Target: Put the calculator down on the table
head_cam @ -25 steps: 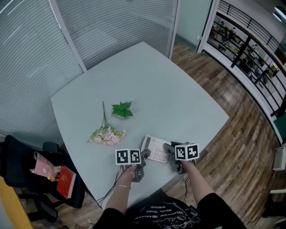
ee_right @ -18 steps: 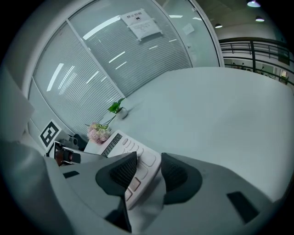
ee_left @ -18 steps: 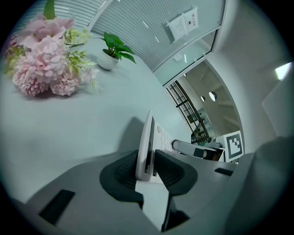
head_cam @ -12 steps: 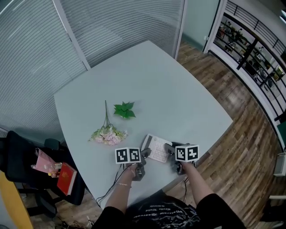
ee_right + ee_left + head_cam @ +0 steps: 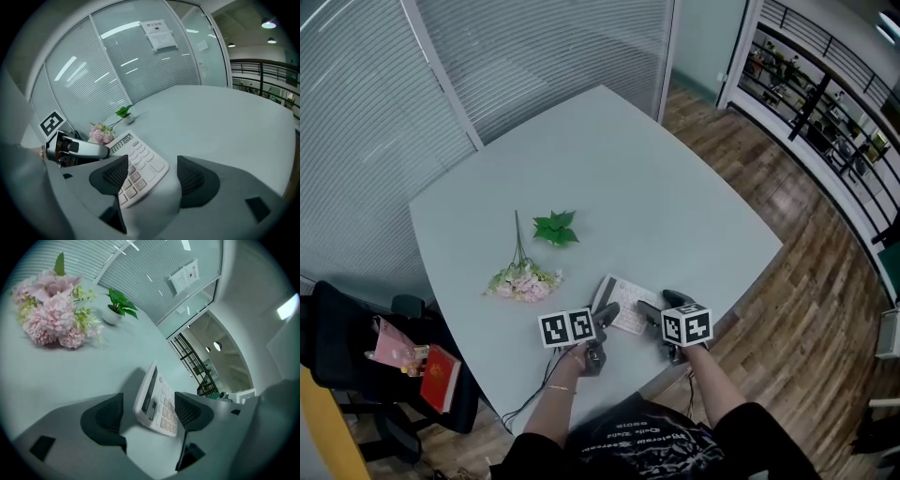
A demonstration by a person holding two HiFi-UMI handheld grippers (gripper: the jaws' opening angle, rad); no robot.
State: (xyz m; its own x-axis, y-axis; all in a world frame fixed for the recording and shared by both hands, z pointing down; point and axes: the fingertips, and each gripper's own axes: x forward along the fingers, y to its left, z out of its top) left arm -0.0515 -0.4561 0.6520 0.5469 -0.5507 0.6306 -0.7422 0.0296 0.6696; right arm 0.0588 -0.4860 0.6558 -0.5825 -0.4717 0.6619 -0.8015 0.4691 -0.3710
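Opened wide just now off white rectangular plastic calculator [image 5: 621, 302]: left gripper [image 5: 149, 411] and right gripper [image 5: 154, 177], flanking it on pale grey table [image 5: 675, 206]. Likely release step; next, withdraw without nudging.

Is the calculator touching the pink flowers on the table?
Apart. The head view shows bare table between the calculator and the pink flowers.

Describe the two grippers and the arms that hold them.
Left gripper and right gripper are grey, with dark ribbed pads and a cube of black-and-white square markers on each. Their jaws have just been opening, with the calculator between them. A thin dark cable trails beside the left arm. The person wears a black short-sleeved shirt with pale print and a thin bracelet on the left wrist.
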